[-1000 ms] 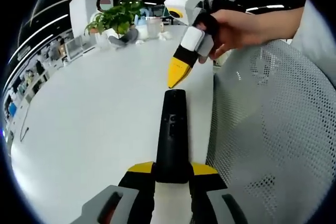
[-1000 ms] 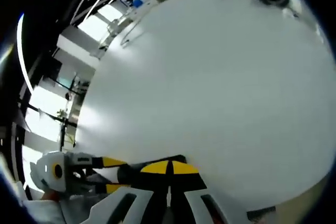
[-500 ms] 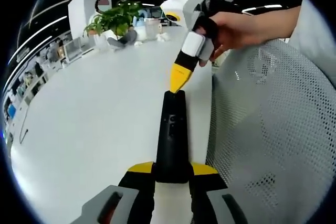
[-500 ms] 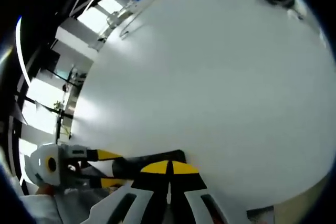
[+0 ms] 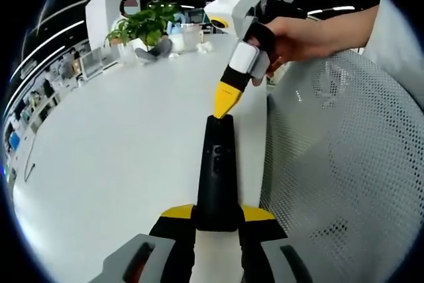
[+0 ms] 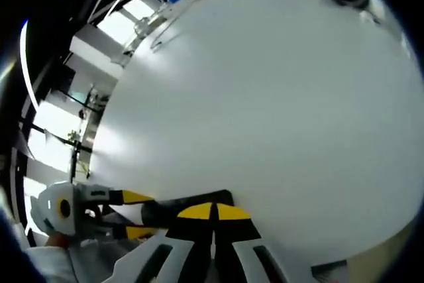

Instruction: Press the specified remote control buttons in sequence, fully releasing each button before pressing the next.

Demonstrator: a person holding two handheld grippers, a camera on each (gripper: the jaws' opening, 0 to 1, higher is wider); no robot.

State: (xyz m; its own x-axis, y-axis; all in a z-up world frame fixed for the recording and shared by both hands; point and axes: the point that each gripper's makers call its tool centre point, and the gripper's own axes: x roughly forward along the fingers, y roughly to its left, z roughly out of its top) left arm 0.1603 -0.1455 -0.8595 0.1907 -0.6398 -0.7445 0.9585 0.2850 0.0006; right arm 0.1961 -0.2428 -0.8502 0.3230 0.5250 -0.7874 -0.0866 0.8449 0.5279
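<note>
Left gripper view: black remote (image 5: 216, 170) is clamped at its near end between the left gripper (image 5: 217, 220) jaws, long axis running straight away from the camera, far end pointing out over the white table (image 5: 112, 150), close to the table's right edge. Remote's button face is up, a small cluster of buttons visible about midway. Right gripper (image 5: 224, 105) comes in from upper right, held in a person's hand (image 5: 291, 38), tilted nose-down, its yellow tips together and sitting right at the remote's far end; can't tell if they're actually touching it. Forearm extends off to the right. White mesh chair back (image 5: 344, 164) just beside the table edge on the right; potted plant (image 5: 147, 23) at the table's far end. Right gripper view: right gripper (image 6: 213, 213) jaws closed tip to tip, nothing between them, looking down at the table (image 6: 278, 97). Remote (image 6: 189, 202) lies just behind the yellow tips, long axis running off to the left toward the left gripper (image 6: 122, 213), whose yellow-tipped jaws hold its other end. This view adds the left gripper's white body and a window-lit room beyond the table; the chair and hand sit in the other view.
</note>
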